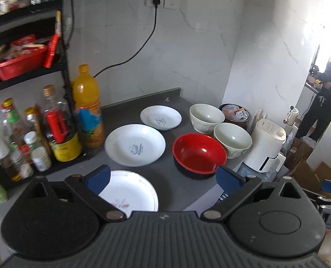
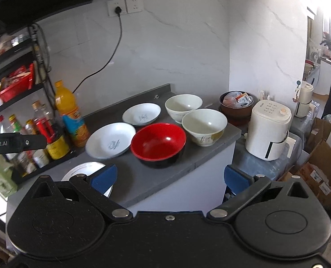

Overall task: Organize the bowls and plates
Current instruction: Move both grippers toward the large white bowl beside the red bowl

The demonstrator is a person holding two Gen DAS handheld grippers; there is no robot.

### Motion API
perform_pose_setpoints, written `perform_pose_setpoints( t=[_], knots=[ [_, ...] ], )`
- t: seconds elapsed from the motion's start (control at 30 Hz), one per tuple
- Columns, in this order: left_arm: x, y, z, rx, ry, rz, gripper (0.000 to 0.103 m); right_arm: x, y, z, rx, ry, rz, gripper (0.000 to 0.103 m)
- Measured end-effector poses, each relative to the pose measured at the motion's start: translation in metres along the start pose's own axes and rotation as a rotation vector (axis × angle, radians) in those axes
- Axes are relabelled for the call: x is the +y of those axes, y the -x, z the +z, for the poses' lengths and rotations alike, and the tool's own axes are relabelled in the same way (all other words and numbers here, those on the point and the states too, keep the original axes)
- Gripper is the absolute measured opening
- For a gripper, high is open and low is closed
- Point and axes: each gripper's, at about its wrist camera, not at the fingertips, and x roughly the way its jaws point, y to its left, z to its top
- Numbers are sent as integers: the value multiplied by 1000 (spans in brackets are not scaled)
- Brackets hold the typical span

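Observation:
On the grey counter (image 1: 183,187) lie three white plates: a near plate (image 1: 131,194), a middle plate (image 1: 135,145) and a far small plate (image 1: 161,118). A red bowl (image 1: 199,153) sits right of the middle plate, with two cream bowls (image 1: 232,139) (image 1: 206,117) behind it. My left gripper (image 1: 164,178) hovers open above the near plate, holding nothing. My right gripper (image 2: 169,177) is open and empty, in front of the counter edge, short of the red bowl (image 2: 158,144). The near plate (image 2: 85,170) is partly hidden by its left finger.
A black rack (image 1: 29,116) with bottles and an orange juice bottle (image 1: 88,107) stands left. A brown bowl of packets (image 1: 234,114) and a white appliance (image 1: 266,145) stand right. Cardboard boxes (image 2: 321,174) lie on the floor. A person (image 1: 324,93) stands in the far doorway.

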Motion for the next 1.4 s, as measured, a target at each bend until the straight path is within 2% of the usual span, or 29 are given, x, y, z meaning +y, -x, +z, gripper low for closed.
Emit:
perform_pose_setpoints(
  t=[0.33,0.5,0.63,0.83,0.93,1.0,1.17,1.27,1.4],
  knots=[
    [2,-82,61,13,-73,-61,101,-4,-76,52,16,-89,-74,103],
    [-7,-111,86,26,-81,-90,101,-7,-101,70,15,-100,-87,103],
    [-15,-136,102,32,-73,-85,101,-14,-123,82,36,-128,-78,103],
    [-38,-175,116,57,-67,-93,92,-36,-162,95,55,-142,-68,102],
    [-53,-198,121,79,-60,-102,83,-54,-183,99,80,-150,-56,92],
    [-64,-213,123,101,-51,-116,77,-64,-196,100,104,-155,-51,89],
    [-95,-252,127,138,-69,-111,70,-91,-228,100,164,-155,-44,80],
    [-110,-276,126,175,-56,-116,63,-109,-249,100,202,-174,-36,67],
    [-128,-308,122,227,-60,-114,57,-128,-272,100,234,-184,-30,60]
  ],
)
